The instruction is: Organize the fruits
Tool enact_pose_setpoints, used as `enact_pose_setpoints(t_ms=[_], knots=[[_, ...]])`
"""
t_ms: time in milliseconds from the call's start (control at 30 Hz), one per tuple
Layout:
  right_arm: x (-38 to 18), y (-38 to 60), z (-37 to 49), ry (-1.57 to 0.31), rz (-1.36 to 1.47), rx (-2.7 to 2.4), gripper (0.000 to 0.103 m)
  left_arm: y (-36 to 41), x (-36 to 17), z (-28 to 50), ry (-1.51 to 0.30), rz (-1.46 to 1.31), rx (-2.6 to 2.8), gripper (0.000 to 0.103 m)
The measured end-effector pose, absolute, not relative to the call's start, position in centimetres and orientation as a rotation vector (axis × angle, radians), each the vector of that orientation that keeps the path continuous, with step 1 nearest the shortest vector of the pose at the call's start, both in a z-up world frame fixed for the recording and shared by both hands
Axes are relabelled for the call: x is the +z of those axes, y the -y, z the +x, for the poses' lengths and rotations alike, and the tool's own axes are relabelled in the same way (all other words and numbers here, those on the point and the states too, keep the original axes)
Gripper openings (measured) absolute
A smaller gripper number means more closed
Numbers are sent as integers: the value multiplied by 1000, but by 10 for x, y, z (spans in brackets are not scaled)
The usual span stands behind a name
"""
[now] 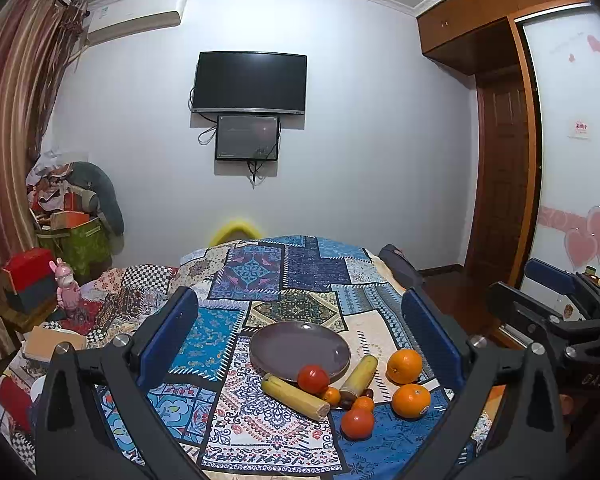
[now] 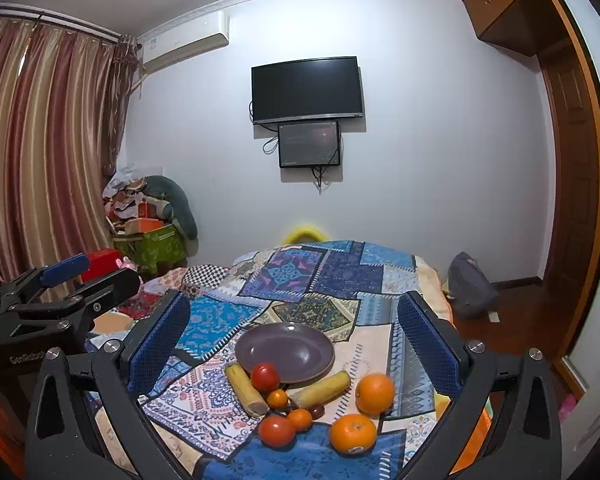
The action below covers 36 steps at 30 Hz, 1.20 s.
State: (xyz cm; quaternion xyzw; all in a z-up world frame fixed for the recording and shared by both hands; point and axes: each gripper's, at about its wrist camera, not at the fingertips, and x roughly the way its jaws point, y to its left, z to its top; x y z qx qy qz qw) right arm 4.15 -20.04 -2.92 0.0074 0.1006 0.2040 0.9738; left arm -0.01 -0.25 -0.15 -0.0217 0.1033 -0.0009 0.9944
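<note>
Both the left gripper point(image 1: 300, 344) and the right gripper point(image 2: 294, 344) stand spread wide, holding nothing. At lower centre of each view, two oranges point(image 1: 404, 365), two tomatoes point(image 1: 313, 379), small tangerines point(image 1: 363, 403) and two yellow sticks point(image 1: 294, 397) cluster just before an empty purple plate point(image 1: 284, 340) on the patchwork cloth point(image 1: 260, 272).

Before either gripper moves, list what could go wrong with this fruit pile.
1. The round large oranges and red tomatoes sit loose on the soft patterned quilt; a nudge may roll them away.
2. The yellow sugarcane stick touches the purple plate's rim; lifting it could shift the plate.
</note>
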Motion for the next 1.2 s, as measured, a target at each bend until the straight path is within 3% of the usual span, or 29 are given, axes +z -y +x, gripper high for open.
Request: enact_pose_setpoints(t_ms=[1200], knots=[[-34,204,45,-200,33,393,103,5,2,-7,-194,-43,1,103]])
